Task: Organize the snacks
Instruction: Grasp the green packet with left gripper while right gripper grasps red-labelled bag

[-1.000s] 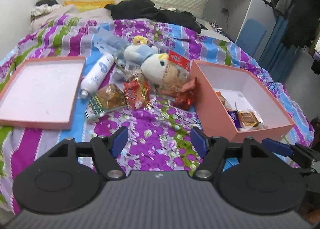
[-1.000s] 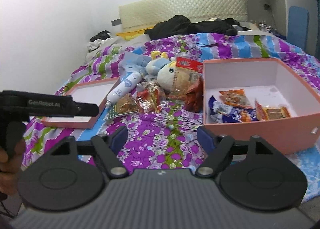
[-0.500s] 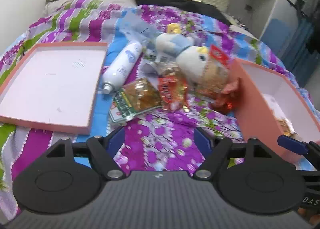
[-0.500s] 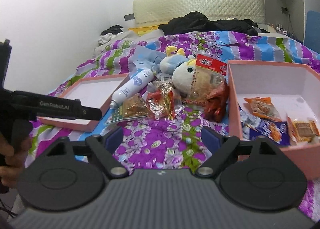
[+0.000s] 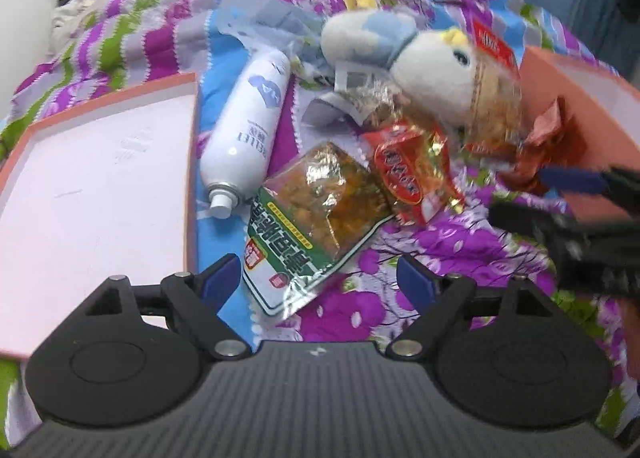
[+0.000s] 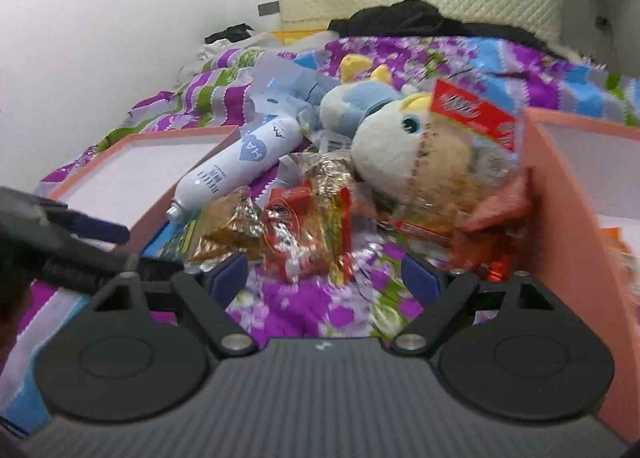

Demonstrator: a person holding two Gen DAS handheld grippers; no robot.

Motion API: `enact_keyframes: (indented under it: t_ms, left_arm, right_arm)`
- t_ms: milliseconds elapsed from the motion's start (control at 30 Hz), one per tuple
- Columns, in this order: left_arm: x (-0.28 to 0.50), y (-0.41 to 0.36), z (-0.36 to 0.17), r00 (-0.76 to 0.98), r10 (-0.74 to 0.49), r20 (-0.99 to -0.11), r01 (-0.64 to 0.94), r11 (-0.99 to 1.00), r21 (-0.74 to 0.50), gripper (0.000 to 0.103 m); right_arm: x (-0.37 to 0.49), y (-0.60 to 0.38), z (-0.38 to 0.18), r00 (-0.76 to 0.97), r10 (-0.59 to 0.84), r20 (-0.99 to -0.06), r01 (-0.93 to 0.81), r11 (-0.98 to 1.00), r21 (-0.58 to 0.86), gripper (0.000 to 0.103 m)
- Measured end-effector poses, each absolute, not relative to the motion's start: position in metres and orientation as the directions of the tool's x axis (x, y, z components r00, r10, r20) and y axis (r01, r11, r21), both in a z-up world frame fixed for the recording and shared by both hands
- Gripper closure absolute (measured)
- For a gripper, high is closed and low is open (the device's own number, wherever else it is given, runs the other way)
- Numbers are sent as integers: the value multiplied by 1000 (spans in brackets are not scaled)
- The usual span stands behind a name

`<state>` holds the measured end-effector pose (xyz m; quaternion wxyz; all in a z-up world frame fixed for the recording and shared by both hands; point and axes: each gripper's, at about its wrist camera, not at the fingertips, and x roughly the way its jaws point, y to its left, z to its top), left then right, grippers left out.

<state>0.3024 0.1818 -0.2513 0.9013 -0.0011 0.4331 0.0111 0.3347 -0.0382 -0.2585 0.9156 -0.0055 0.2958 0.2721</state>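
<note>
Left wrist view: left gripper w/ blue-padded fingers apart and opening wider, nothing clamped. The near corner of a flat green-and-clear plastic snack packet w/ orange-brown contents lies between the tips, on the purple floral bedspread. Just beyond: crinkly red-and-gold foil snack pack, touching the green one. White spray can lies beside them, next to shallow pink box lid. White-and-blue plush toy sits behind. Right gripper crosses at right, near the deep pink cardboard box.

Right wrist view: right gripper fingers apart, empty, aimed at the red-and-gold pack. Dark-red wrapped snacks lean against the box wall.

Risks, as I judge: both grippers converge on overlapping packets, so tips may collide or drag the neighbour pkt along. Slick foil could slip or crumple. Soft bedding gives way under a push, so a finger may snag fabric instead. Frames are blurred; exact contact unclear.
</note>
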Motion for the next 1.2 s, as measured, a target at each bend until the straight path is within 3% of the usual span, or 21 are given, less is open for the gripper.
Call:
enact_keyframes:
  t_ms: [367, 600, 700, 1033, 1200]
  left_arm:
    - [337, 178, -286, 623, 42, -781, 75, 991, 113, 16]
    - [342, 183, -300, 623, 67, -780, 34, 993, 112, 31]
    - [340, 179, -301, 634, 59, -771, 50, 992, 117, 40]
    - [344, 167, -293, 621, 86, -779, 54, 987, 153, 69]
    - [337, 165, -287, 616, 100, -781, 33, 988, 152, 79]
  right_arm:
    - [406, -16, -300, 553, 553, -623, -485, 822, 300, 17]
    - [409, 2, -305, 486, 564, -667, -582, 779, 234, 15]
    - [405, 7, -305, 482, 562, -672, -608, 767, 206, 28]
    - [392, 16, -293, 521, 536, -665, -586, 791, 179, 88]
    - [382, -11, -284, 558, 499, -663, -514, 835, 196, 89]
